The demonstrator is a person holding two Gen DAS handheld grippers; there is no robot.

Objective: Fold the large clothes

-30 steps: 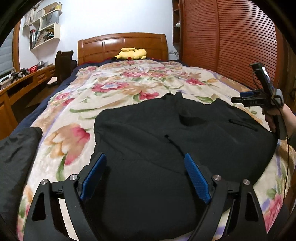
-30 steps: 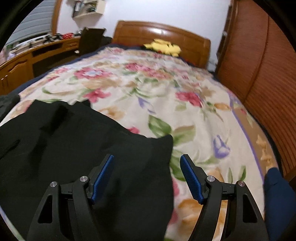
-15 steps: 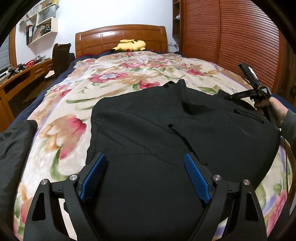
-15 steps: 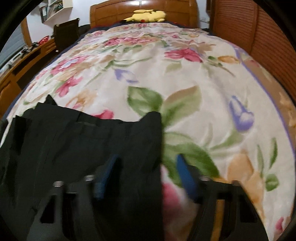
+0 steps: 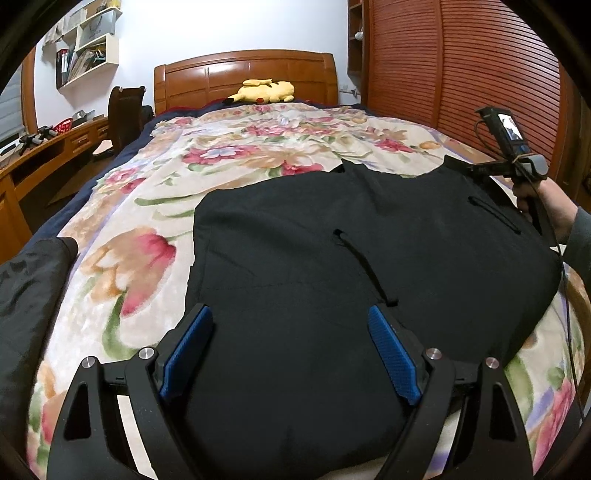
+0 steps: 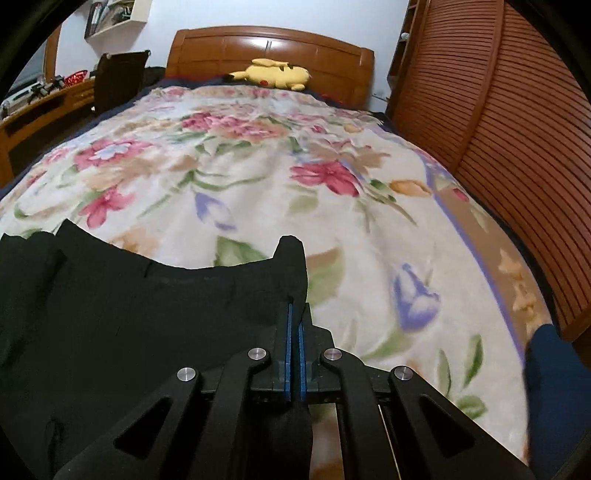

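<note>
A bed (image 5: 258, 155) fills the middle of the room, spread with a cream blanket (image 6: 258, 177) printed in red, pink and purple flowers with green leaves. Its wooden headboard (image 5: 243, 74) stands against a white wall (image 5: 221, 29), and a yellow plush toy (image 5: 264, 90) lies just in front of it. Along one side runs a wall of reddish slatted doors (image 5: 461, 74) (a wardrobe, most likely). On the other side a wooden desk (image 5: 40, 155) carries small clutter, among it a red basket (image 5: 62, 125), with a dark chair (image 5: 125, 110) near its far end. White shelves (image 5: 92, 48) above hold books and papers. The light is even and soft.
</note>
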